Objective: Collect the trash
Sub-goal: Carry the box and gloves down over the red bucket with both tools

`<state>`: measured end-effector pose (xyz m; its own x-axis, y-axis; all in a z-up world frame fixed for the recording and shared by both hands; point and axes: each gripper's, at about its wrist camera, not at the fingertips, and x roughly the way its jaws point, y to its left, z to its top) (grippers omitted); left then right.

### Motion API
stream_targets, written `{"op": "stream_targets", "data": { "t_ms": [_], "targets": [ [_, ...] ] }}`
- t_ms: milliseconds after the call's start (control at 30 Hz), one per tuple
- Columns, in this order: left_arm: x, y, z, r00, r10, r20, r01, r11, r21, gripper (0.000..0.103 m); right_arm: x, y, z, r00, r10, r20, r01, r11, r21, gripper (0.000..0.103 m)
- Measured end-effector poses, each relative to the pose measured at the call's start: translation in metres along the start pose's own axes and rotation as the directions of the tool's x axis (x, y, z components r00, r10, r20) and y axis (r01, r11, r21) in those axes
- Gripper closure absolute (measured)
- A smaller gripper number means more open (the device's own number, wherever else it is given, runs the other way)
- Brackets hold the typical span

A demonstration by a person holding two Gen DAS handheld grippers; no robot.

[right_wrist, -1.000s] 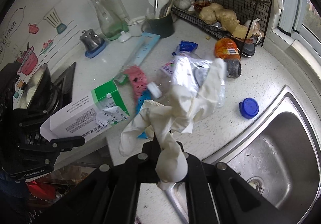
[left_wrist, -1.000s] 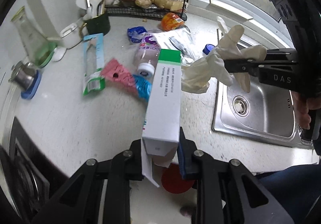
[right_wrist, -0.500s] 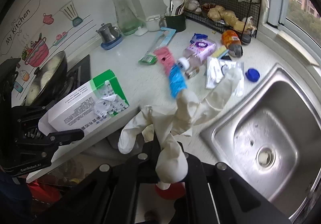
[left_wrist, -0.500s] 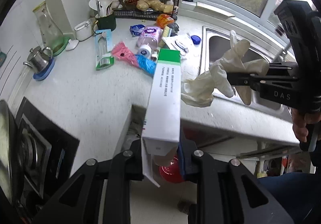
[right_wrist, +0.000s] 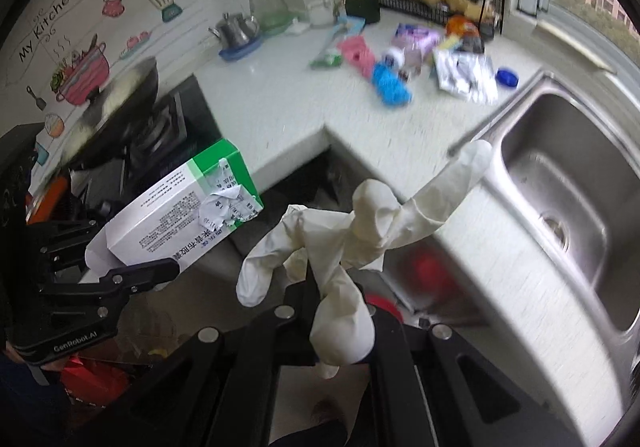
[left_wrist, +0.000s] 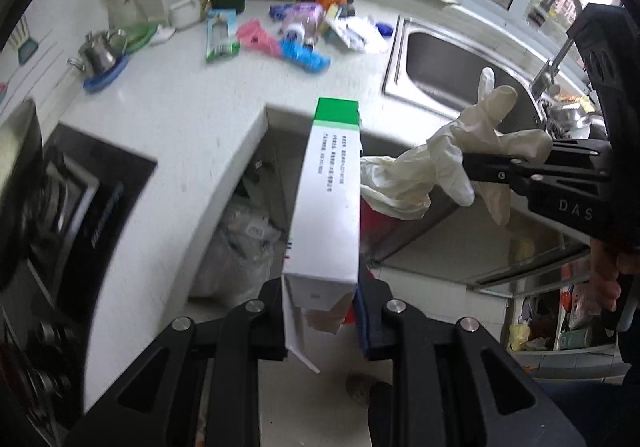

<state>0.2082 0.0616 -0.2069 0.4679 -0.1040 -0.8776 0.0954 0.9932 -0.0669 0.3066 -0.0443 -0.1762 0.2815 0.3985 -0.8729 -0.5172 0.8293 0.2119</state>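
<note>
Left gripper [left_wrist: 320,311] clamps box [left_wrist: 328,199] at its torn end, off the counter [left_wrist: 180,119] edge over the floor. Right gripper [right_wrist: 332,311] pinches glove [right_wrist: 352,231], beside the box, also past the edge. Farther back on counter: blue wrapper [right_wrist: 390,85], pink pack [right_wrist: 356,53], foil bag [right_wrist: 466,75], near the sink [right_wrist: 560,175].
</note>
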Motion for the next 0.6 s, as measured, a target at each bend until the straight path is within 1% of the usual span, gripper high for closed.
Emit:
{"op": "stream_targets", "data": {
  "t_ms": [67,167,233,333,433,600],
  "targets": [
    [0.01,0.0,-0.015,1.0,-0.01,-0.019,0.009,1.0,-0.026,0.081,0.012,0.003,-0.012,1.0,-0.006,-0.013,0.006,1.0,0.001,0.1],
    [0.031,0.001,-0.034,0.999,0.009,-0.051,-0.012,0.999,-0.05,0.081,0.03,0.008,-0.031,1.0,-0.021,-0.007,0.021,1.0,-0.015,0.101],
    [0.049,0.002,-0.045,0.996,0.015,-0.083,-0.021,0.997,-0.072,0.081,0.047,0.007,-0.041,0.999,-0.025,-0.033,0.024,1.0,-0.01,0.101],
    [0.071,0.003,-0.053,0.995,0.005,-0.098,-0.014,0.996,-0.086,0.081,0.071,0.0,-0.054,0.998,-0.025,-0.065,0.025,1.0,0.003,0.101],
    [0.101,0.002,-0.06,0.993,0.012,-0.116,-0.022,0.996,-0.089,0.081,0.097,-0.013,-0.066,0.995,-0.026,-0.095,0.028,0.999,0.021,0.101],
    [0.154,0.0,-0.071,0.988,0.014,-0.152,-0.03,0.994,-0.104,0.081,0.135,-0.036,-0.086,0.992,-0.046,-0.117,0.053,0.997,0.052,0.101]
  ]
}}
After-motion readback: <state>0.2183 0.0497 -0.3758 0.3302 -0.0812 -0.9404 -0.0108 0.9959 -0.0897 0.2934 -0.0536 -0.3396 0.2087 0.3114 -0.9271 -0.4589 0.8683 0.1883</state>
